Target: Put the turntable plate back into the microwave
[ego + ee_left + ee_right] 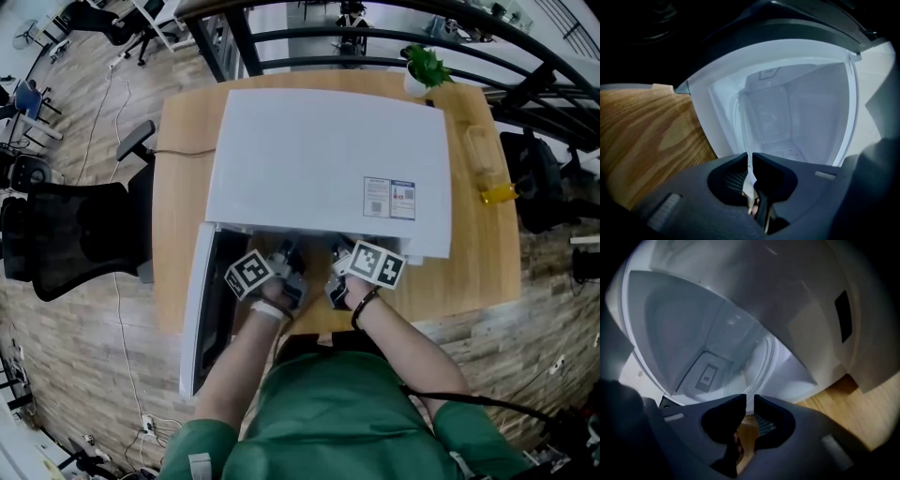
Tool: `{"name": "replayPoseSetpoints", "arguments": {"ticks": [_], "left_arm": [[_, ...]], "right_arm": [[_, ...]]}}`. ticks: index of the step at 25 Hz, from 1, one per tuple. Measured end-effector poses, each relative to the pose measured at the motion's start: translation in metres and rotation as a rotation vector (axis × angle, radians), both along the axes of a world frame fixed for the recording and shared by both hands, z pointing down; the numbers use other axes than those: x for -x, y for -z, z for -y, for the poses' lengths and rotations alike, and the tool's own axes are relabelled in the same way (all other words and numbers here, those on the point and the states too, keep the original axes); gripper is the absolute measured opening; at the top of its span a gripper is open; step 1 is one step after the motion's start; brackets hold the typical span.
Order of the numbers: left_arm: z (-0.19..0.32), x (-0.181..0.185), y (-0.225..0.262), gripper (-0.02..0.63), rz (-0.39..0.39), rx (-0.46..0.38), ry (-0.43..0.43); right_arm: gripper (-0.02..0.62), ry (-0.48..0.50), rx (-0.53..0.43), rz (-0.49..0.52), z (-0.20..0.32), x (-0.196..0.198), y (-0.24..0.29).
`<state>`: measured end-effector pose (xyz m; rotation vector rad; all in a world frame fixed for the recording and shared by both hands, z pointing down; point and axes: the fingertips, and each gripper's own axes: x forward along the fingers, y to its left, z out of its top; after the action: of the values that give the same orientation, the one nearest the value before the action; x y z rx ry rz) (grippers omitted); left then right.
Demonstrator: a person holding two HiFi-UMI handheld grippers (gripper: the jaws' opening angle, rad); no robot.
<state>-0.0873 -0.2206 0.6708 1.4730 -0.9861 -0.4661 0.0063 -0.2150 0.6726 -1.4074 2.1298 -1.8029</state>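
The white microwave (pixel 319 159) stands on the wooden table (pixel 183 187) with its door (pixel 199 309) swung open to the left. Both grippers reach into its front opening, and its top hides their tips in the head view. In the left gripper view my left gripper (pixel 750 157) is shut on the rim of the clear glass turntable plate (pixel 743 122); the plate is seen edge-on and runs into the white cavity. My right gripper (pixel 750 399) is open by a narrow gap, with the plate's curved rim (pixel 764 357) running down to that gap.
A small potted plant (pixel 424 67) sits at the table's far right corner. A clear bottle with a yellow cap (pixel 487 173) lies along the right edge. A black office chair (pixel 66 239) stands left of the table. A perforated vent panel (pixel 707 377) marks the cavity wall.
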Motion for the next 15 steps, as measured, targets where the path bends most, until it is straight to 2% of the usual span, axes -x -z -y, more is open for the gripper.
{"name": "replayPoseSetpoints", "arguments": {"ticks": [5,8,12,15], "left_arm": [[-0.006,-0.005,-0.002,0.041,0.042,0.001,-0.052],[-0.011,-0.005,-0.004,0.043,0.042,0.006,-0.056],[-0.017,-0.004,-0.005,0.044,0.041,0.017,-0.059],[-0.027,-0.01,-0.005,0.044,0.055,0.014,-0.098]], "right_arm": [[0.044,-0.024,0.016,-0.03,0.0,-0.006,-0.003],[0.033,-0.018,0.026,-0.046,-0.006,-0.006,-0.005],[0.034,-0.013,0.031,-0.04,-0.013,-0.008,-0.005],[0.034,0.022,0.019,-0.018,-0.022,-0.005,-0.001]]}}
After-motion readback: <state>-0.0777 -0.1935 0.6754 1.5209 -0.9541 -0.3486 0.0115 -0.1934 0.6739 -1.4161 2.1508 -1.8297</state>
